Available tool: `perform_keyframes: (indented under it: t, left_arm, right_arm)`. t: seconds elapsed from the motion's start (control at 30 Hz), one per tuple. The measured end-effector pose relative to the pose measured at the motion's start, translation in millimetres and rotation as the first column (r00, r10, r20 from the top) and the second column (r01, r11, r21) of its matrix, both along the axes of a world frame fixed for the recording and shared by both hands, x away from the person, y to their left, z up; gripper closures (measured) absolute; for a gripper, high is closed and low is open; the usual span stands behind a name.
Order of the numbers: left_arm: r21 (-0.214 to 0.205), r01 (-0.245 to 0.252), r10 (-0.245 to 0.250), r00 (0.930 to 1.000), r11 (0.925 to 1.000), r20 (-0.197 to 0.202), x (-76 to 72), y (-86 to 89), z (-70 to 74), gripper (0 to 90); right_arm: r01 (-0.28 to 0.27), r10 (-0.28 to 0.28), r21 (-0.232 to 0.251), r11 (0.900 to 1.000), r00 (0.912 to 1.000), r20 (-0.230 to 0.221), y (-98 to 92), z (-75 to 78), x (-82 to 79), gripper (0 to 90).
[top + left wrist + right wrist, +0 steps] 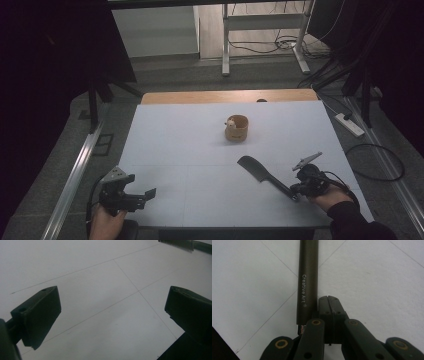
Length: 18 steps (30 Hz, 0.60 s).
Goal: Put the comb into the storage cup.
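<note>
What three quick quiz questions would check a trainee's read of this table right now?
1. True or false: the right gripper has the dark brush's handle clamped between its jaws.
2. Which gripper stands open? A: the left gripper. B: the right gripper. C: both.
3. What stands alone near the middle of the white table?

Key: 1 false, the jaws are shut together with the handle lying beside them. 2 A. 3 the wooden cup.

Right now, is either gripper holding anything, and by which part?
Nothing. The right gripper is shut empty, the paintbrush's handle beside its jaws; the left gripper is open and empty.
</note>
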<state>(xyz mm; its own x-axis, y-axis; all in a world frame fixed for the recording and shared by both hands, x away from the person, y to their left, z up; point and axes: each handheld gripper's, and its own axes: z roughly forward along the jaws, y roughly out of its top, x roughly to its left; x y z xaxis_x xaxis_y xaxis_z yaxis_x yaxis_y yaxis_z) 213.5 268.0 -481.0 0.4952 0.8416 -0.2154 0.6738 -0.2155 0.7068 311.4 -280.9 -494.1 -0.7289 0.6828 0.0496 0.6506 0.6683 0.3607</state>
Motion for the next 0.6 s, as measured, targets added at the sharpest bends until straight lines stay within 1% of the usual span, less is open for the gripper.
perform_keyframes:
  t: [0.03,0.07,0.13,0.17,0.27,0.37,0.5,0.57,0.6]
  left_arm:
    - [0.000,0.000,0.000,1.0000,1.0000,0.000,0.0,0.0,0.0,0.9]
    - [0.000,0.000,0.000,1.0000,1.0000,0.000,0.0,0.1,0.0,0.9]
    - [-0.001,0.000,0.000,1.0000,1.0000,0.000,0.0,0.1,0.0,0.9]
    - [-0.001,0.000,0.000,1.0000,1.0000,0.000,0.0,0.2,0.0,0.9]
    - [-0.001,0.000,0.000,1.0000,1.0000,0.000,0.0,0.0,0.0,0.9]
    - [0.001,0.000,0.000,1.0000,1.0000,0.000,0.0,-0.1,0.0,0.9]
    - [0.001,0.001,-0.001,1.0000,1.0000,-0.001,0.1,-0.1,0.0,0.9]
    - [0.001,0.001,-0.001,1.0000,1.0000,-0.001,0.2,-0.2,-0.1,0.9]
    - [0.001,0.001,-0.001,1.0000,1.0000,-0.001,0.2,-0.2,-0.1,0.9]
  right_arm:
    - [0.001,-0.001,0.002,1.0000,1.0000,-0.001,-0.3,0.0,0.2,90.0]
    - [0.010,-0.010,0.006,0.9999,0.9999,0.009,-0.9,1.1,0.0,90.0]
    - [0.012,-0.012,0.014,0.9998,0.9998,0.018,-1.8,2.5,0.2,90.0]
    - [0.023,-0.024,0.032,0.9992,0.9987,0.044,-3.5,6.5,0.0,89.4]
    - [0.032,-0.035,0.047,0.9984,0.9963,0.078,-5.0,11.9,-0.9,78.9]
    - [0.045,-0.052,0.065,0.9969,0.9915,0.119,-5.6,17.6,-2.3,69.1]
    - [0.061,-0.076,0.104,0.9927,0.9866,0.144,-6.4,24.5,-3.3,50.8]
    - [0.065,-0.081,0.102,0.9927,0.9840,0.159,-4.5,25.7,-3.7,41.3]
    - [0.067,-0.082,0.101,0.9926,0.9844,0.156,-3.4,26.3,-3.9,37.4]
